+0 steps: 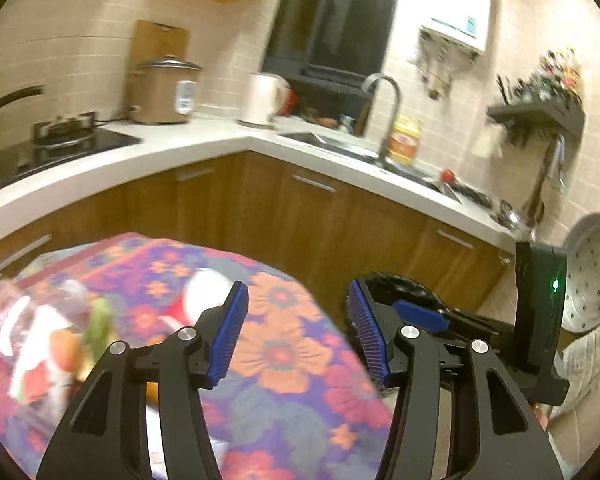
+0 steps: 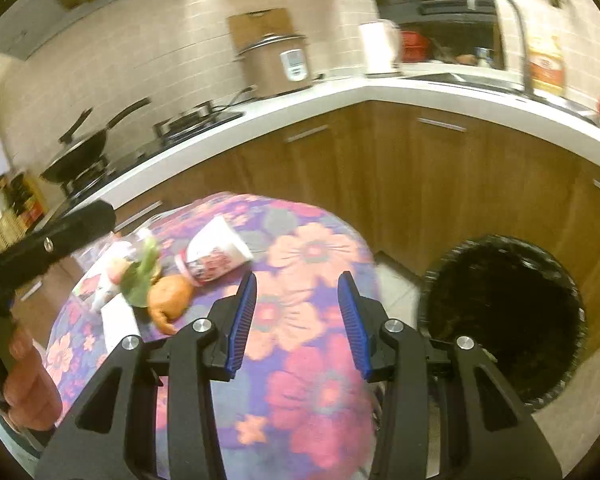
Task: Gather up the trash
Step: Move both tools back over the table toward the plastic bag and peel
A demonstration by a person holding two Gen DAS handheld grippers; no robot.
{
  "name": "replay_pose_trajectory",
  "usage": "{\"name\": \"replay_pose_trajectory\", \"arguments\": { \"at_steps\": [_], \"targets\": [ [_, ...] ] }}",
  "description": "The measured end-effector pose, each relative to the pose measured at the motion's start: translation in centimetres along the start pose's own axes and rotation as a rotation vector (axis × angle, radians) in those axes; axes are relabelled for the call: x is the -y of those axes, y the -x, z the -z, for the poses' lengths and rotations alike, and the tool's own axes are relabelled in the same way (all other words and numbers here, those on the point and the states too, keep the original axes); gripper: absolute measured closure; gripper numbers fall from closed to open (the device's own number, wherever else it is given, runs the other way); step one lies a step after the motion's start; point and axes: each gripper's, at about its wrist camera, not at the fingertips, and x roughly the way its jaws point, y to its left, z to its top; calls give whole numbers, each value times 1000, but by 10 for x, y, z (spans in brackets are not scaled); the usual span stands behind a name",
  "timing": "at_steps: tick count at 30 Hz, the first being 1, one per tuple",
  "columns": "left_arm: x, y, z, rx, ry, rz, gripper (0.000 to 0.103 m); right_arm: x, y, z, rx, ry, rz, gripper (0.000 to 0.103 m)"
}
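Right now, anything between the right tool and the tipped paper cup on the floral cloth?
Nothing visible. The right tool is open and empty, with bare floral cloth between it and the paper cup. The orange peel and green scraps lie left of that line.

The right gripper [image 2: 296, 312] hangs with blue pads apart and nothing between them, above a floral tablecloth [image 2: 300, 360]. A tipped paper cup [image 2: 216, 254], orange peel [image 2: 170, 300] and green scraps [image 2: 144, 276] lie together ahead-left; a black-lined trash bin [image 2: 504, 320] stands right
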Motion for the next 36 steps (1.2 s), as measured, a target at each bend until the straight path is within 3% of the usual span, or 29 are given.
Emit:
{"name": "replay_pose_trajectory", "arguments": {
  "at_steps": [4, 12, 16, 20, 25, 33, 36],
  "targets": [
    [-37, 30, -1, 45, 46, -56, 45, -35, -15, -1, -11, 52, -39, 64],
    [-105, 91, 5, 139, 87, -257, 30, -83, -50, -1, -66, 117, -131, 64],
    [-145, 113, 9, 170, 158, -314, 29, -104, -73, 2, -108, 141, -162, 64],
    [-191, 122, 20, 174, 258, -368, 29, -115, -91, 9, -136, 138, -184, 64],
    [-241, 105, 38, 127, 381, -454, 29, -121, -112, 20, -170, 130, -172, 64],
    [-298, 58, 44, -24, 547, -384, 29, -123, -123, 22, -186, 135, -159, 62],
    [-306, 45, 46, -45, 584, -365, 37, -123, -127, 20, -195, 128, -158, 57]
  ]
}}
